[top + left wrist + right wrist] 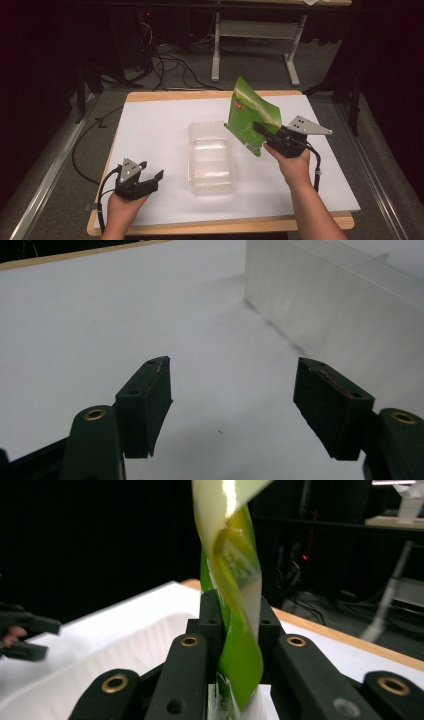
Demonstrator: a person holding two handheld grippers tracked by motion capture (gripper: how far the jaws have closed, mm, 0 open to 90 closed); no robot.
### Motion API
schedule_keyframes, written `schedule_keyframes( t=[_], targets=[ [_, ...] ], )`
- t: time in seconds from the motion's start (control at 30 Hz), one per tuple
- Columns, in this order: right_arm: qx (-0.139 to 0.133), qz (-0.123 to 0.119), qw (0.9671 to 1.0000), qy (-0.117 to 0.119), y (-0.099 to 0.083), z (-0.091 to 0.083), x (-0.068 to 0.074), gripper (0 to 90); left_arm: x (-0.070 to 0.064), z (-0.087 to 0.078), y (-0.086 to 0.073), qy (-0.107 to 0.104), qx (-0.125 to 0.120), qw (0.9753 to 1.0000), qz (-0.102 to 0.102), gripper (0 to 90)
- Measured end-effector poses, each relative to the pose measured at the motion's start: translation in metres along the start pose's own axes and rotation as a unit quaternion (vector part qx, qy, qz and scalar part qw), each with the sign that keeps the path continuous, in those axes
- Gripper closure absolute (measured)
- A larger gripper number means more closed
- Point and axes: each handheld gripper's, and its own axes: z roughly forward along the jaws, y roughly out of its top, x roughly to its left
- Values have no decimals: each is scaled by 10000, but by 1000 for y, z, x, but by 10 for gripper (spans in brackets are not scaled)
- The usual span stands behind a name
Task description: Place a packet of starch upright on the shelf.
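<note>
One green pouch point(250, 117), one clear tray point(211, 157), two grippers: right gripper point(263, 131) pinching, left gripper point(152, 172) spread.

Overhead light falls on your white table sheet point(160, 130); the room beyond stays near black. Shadows under the clear tray point(211, 157) are soft and faint. Your right gripper view blurs the backlit green pouch point(235, 630), with glare at its top edge.

table point(320, 180): white-topped | on it: clear plastic tray point(211, 157)
</note>
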Motion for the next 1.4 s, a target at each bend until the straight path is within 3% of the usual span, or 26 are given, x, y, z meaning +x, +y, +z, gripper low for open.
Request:
schedule_keyframes(
  t=[0.17,0.47,0.93,1.17,1.4],
  targets=[
    [153,-64,9998,98,-2,0,2,817,1,-1,0,46,11,10000,-31,318],
    [159,-100,9988,443,-5,-1,5,817,1,0,-1,92,31,9999,-115,317],
    [206,-166,9971,710,-5,2,18,817,0,-1,-1,87,14,9999,-85,317],
    [293,-211,9948,952,-7,6,28,817,1,-2,0,54,-10,10000,-57,317],
    [326,-319,9895,1374,-7,11,41,816,0,-2,0,37,-1,10000,-17,317]
  ],
)
